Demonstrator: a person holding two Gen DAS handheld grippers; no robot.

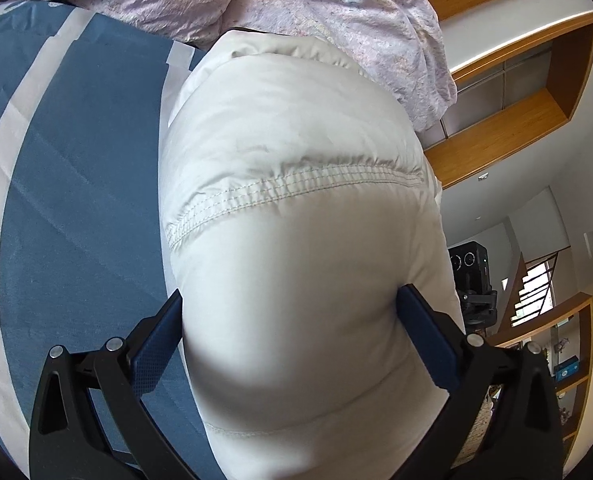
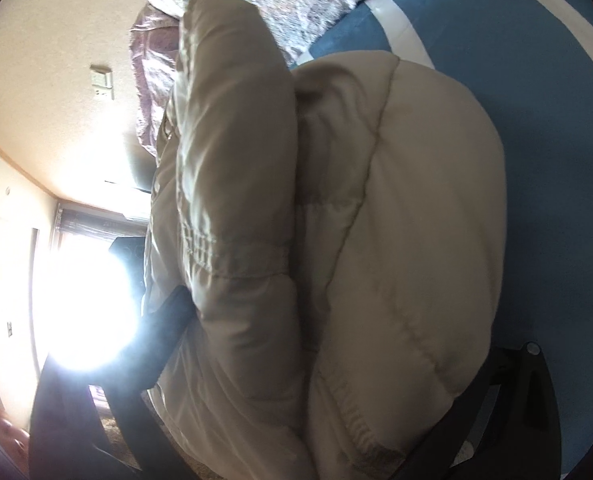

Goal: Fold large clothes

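Note:
A puffy white quilted jacket (image 1: pixel 296 128) lies bundled on the blue bed sheet (image 1: pixel 76 184) and fills the left wrist view. My left gripper (image 1: pixel 292 291) squeezes its thick near end, with the blue pads (image 1: pixel 156 344) pressed into both sides. In the right wrist view the same jacket (image 2: pixel 408 208) looks beige in the backlight, with a folded sleeve or side panel (image 2: pixel 236 152) standing up on the left. My right gripper (image 2: pixel 336 320) clamps this bulk; its left finger (image 2: pixel 172 320) shows dark and the right finger is mostly hidden behind the padding.
A crumpled lilac quilt (image 1: pixel 336 12) is heaped at the far end of the bed, touching the jacket. Wooden shelves (image 1: pixel 508 120) and a black camera on a tripod (image 1: pixel 472 276) stand beyond the bed edge. A bright window (image 2: pixel 80 300) glares. White stripes (image 2: pixel 396 20) cross the sheet.

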